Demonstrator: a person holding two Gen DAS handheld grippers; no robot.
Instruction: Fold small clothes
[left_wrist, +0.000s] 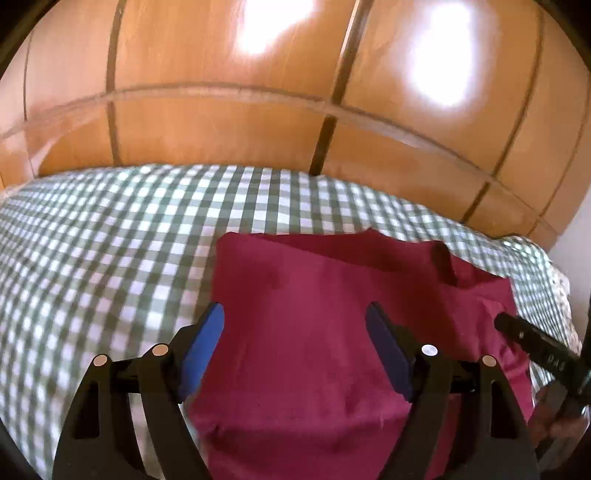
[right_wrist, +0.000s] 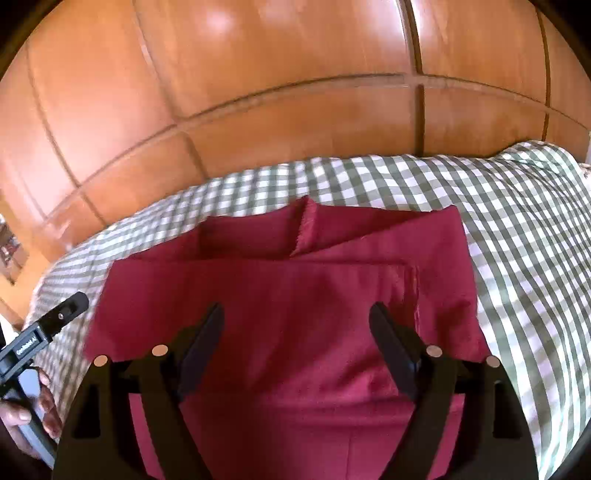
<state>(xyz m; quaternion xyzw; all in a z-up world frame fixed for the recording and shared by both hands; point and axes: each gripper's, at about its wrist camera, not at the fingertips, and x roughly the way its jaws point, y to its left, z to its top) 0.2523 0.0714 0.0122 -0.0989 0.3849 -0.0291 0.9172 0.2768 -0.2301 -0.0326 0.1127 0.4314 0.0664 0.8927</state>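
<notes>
Both my tools are let go right now: the left tool (left_wrist: 295, 325) and the right tool (right_wrist: 297, 325) have their jaws spread wide with nothing between them, hanging just over the cloth (right_wrist: 280, 295). The cloth is a dark red piece lying on the checked bed (left_wrist: 110, 240), up near the bed's far edge by the wooden wardrobe (left_wrist: 221, 110), already folded over at least once by the look of it. What worries me: the far end isn't tidy, there's a loose flap sticking up with a raw edge (right_wrist: 306, 229), and the layers don't line up along the right side. If I grab only the top layer for the next fold, the stack will probably slide apart. The bedding is soft and rumpled too, so I could easily pinch the sheet along with the cloth and drag everything crooked.
</notes>
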